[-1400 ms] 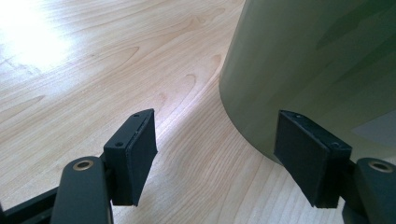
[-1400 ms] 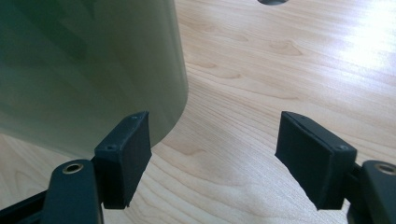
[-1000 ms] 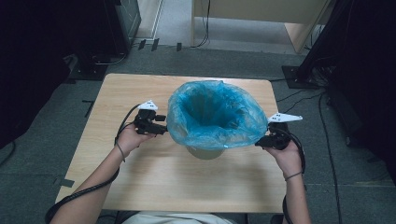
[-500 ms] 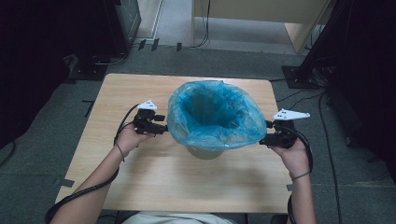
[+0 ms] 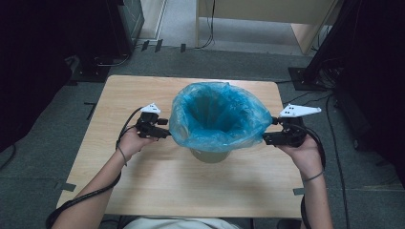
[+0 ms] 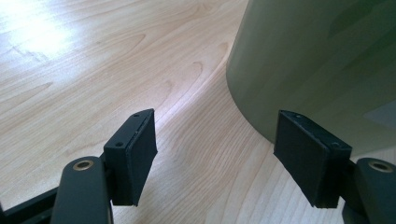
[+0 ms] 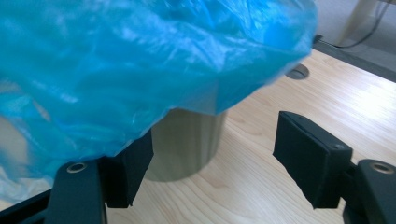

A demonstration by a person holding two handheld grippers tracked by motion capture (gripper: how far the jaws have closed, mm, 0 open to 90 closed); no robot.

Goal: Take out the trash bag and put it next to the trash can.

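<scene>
A pale greenish-grey round bin [image 5: 210, 153] stands near the middle of the light wooden table [image 5: 143, 191], lined with a translucent blue plastic bag [image 5: 215, 114] whose mouth flares wide and hangs over the bin's rim on all sides.

The left gripper [image 5: 165, 129] sits just beside the bag's left edge, held level by the person's left hand [image 5: 131, 140]. In the left gripper view its two black jaws stand wide apart with bare tabletop between them; the bin's smooth wall is close ahead of the right-hand jaw, not touching it. This gripper is released and holds nothing.

The right gripper [image 5: 267, 138] is at the bag's right edge, in the right hand [image 5: 303, 152]. In the right gripper view its jaws are spread wide too. The bag's overhanging fold drapes over the left-hand jaw and covers its top, while the other jaw stands clear above the table. The pads do not press the plastic between them.
</scene>
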